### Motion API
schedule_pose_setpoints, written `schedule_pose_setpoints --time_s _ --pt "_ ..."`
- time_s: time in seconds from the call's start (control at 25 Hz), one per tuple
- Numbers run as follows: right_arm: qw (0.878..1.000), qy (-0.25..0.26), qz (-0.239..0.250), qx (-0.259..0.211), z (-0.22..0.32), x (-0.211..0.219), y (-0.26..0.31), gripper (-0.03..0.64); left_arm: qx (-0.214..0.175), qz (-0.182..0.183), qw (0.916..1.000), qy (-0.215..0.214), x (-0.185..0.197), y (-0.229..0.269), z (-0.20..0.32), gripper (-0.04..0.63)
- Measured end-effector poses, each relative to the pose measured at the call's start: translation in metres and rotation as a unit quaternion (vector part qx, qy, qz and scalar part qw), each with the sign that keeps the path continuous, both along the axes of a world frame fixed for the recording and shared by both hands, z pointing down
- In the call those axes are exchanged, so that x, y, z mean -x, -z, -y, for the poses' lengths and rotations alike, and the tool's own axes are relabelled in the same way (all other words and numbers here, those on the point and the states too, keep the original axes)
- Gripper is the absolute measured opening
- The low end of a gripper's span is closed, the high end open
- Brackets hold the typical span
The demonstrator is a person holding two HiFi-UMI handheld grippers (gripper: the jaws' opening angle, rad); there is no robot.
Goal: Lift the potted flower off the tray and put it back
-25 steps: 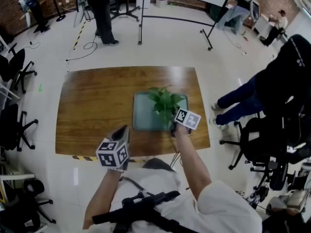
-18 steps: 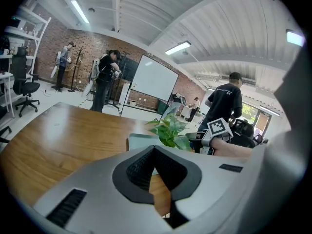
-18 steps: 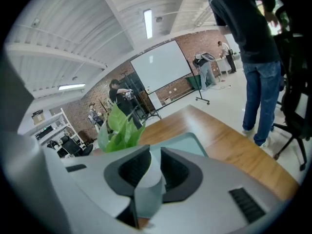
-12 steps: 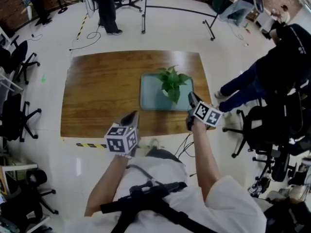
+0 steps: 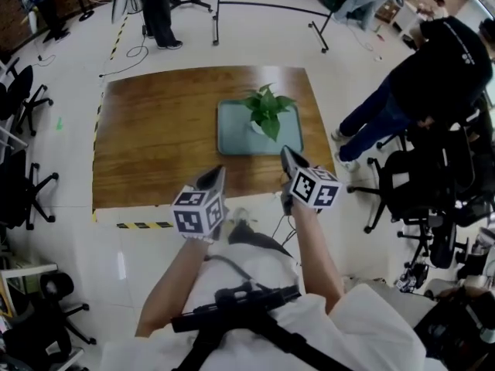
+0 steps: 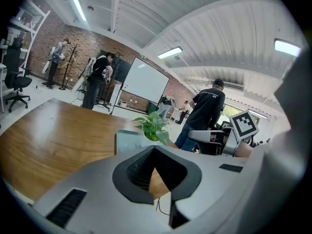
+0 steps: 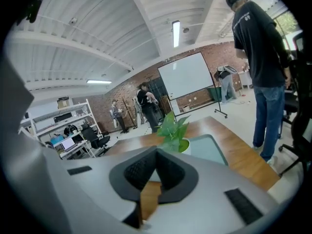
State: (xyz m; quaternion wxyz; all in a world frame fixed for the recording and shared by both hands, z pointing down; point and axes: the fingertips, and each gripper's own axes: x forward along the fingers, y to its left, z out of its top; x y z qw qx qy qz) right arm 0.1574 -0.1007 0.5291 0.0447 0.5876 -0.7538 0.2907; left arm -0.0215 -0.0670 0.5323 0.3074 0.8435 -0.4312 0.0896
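Since right grey two-jaw gripper (image 5: 285, 153) drew back from plant to table's near edge, jaws just closing, now pressed together, nothing between: pot released, task likely complete. Left grey gripper (image 5: 218, 173) closed too, empty. Green leafy potted flower in pale pot (image 5: 265, 113) upright on pale teal rectangular tray (image 5: 232, 139), on brown wooden table (image 5: 147, 130); well ahead of both grippers, nearer right one.

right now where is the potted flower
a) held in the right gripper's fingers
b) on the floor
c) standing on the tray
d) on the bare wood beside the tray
c, the potted flower stands on the tray, while the right gripper is shut and empty, well short of it.
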Motion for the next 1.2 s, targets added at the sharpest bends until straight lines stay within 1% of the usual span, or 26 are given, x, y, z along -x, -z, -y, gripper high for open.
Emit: schedule_pose_setpoints --time_s 0.08,0.24,0.4,0.6,0.96,1.2 --pt "1.0 -0.003 0.003 0.0 -0.011 0.009 -0.003 0.0 -0.004 0.001 1.0 -0.005 0.0 0.003 -0.005 0.0" --pt "0.999 -0.028 0.032 -0.008 -0.028 0.018 -0.009 0.0 -0.01 0.005 0.9997 -0.02 -0.001 0.007 -0.013 0.0" --pt "0.999 -0.038 0.032 -0.004 -0.042 0.022 -0.017 0.0 -0.012 0.009 0.9995 -0.029 0.001 0.007 -0.02 0.0" --pt "0.997 -0.06 0.039 -0.007 -0.047 0.014 -0.016 0.0 -0.015 0.01 0.9993 -0.033 0.003 0.008 -0.023 0.0" --pt "0.997 -0.07 0.043 -0.008 -0.048 0.01 -0.016 0.0 -0.014 0.008 0.9992 -0.038 0.001 0.008 -0.02 0.0" --pt "0.997 -0.065 0.04 -0.003 -0.04 0.008 -0.021 0.0 -0.012 0.007 0.999 -0.042 -0.006 0.006 -0.015 0.0"
